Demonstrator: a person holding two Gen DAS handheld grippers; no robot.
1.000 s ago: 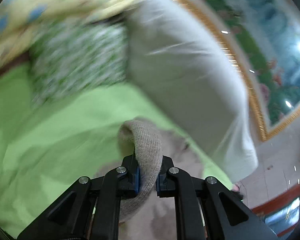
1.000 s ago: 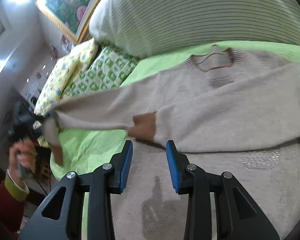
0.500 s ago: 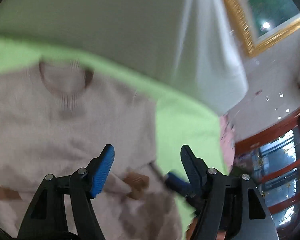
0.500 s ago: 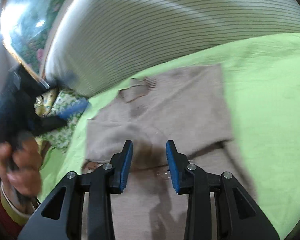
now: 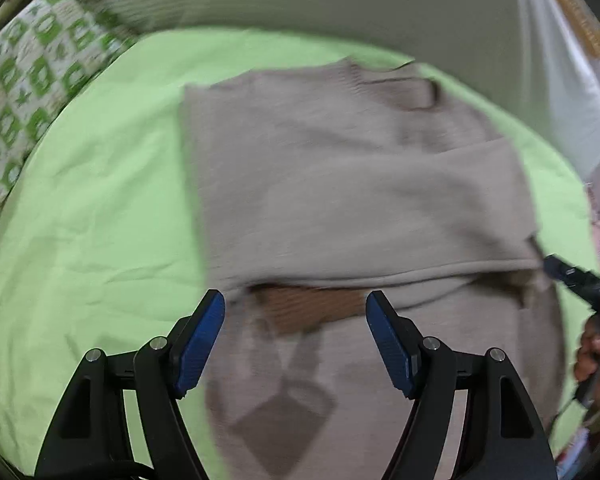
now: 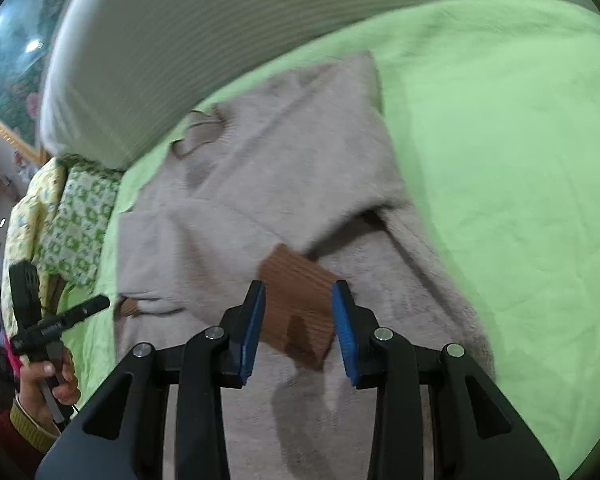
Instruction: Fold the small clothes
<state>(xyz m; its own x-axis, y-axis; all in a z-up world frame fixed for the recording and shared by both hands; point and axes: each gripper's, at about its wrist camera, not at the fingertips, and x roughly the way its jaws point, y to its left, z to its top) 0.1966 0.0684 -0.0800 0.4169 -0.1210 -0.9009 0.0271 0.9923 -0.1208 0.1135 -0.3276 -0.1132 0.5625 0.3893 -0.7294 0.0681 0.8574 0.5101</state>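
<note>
Both sleeves now lie folded across the sweater (image 5: 340,184), our left gripper (image 5: 294,340) has just opened and released, right gripper (image 6: 298,328) open and empty, hem fold next.

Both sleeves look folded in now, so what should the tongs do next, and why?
Probably grab the bottom hem and fold it up toward the collar. The beige sweater lies flat on the green sheet, sleeves crossed, brown cuff on top; the left tongs and right tongs are both open, holding nothing.

green bed sheet (image 5: 100,200) carries a beige sweater (image 5: 340,184), pillows (image 6: 84,224).
</note>
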